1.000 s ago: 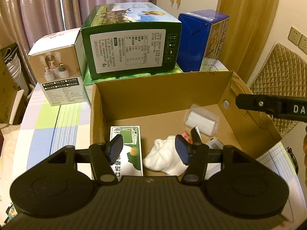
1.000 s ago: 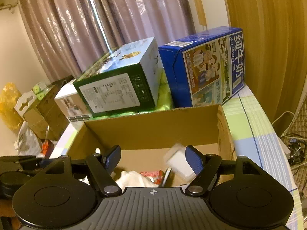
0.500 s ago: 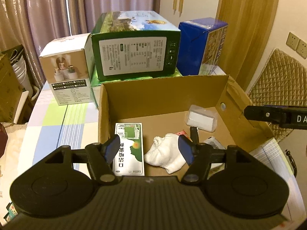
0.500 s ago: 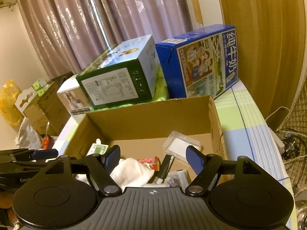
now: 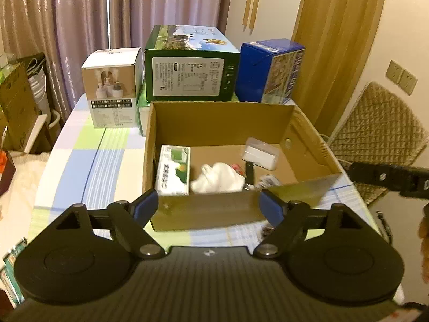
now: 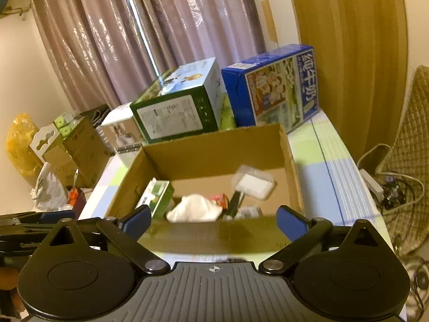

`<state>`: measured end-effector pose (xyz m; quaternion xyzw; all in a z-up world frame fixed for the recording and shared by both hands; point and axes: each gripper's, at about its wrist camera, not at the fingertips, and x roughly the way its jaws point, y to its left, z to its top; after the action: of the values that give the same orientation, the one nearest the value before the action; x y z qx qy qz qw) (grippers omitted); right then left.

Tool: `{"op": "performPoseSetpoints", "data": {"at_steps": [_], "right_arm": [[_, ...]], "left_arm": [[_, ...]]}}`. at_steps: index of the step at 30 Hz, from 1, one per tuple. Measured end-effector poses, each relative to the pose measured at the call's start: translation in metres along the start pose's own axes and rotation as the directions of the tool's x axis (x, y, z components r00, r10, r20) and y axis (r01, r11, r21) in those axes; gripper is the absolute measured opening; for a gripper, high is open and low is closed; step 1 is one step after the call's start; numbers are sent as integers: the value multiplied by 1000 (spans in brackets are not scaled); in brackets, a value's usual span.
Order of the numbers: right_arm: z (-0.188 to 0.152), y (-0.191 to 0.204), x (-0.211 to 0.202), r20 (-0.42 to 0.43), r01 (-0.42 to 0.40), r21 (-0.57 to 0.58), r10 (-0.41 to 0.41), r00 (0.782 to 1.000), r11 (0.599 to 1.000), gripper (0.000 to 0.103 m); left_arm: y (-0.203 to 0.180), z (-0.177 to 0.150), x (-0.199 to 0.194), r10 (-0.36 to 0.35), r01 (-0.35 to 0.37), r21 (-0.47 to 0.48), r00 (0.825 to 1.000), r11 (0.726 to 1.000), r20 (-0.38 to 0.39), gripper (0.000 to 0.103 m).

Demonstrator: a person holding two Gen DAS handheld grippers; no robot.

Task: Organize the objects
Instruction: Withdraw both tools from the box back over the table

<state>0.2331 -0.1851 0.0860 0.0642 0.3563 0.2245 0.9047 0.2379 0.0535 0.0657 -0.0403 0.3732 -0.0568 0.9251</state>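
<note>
Both tongs agape, empty; cardboard box holds green carton, white cloth, clear case

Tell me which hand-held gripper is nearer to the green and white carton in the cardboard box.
Left, probably. The left hand-held gripper faces the box at its near wall, the carton just past its left finger. The right hand-held gripper is further right, by the right corner.

Mauve curtains, cream wall, quilted chair, checked tablecloth.
</note>
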Motion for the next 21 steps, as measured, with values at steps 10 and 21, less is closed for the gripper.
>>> {"op": "performPoseSetpoints", "data": {"at_steps": [10,21], "right_arm": [[-50,11,-45,-38,25,-23,-26,999,999,101],[-101,18,-80,-75,78,-32,-80,994,996,101]], "left_arm": [[-15,-46,-65,-21,23,-35,999,999,45,102],[-9,-100,-105,34,-31,-98,999,995,29,102]]}}
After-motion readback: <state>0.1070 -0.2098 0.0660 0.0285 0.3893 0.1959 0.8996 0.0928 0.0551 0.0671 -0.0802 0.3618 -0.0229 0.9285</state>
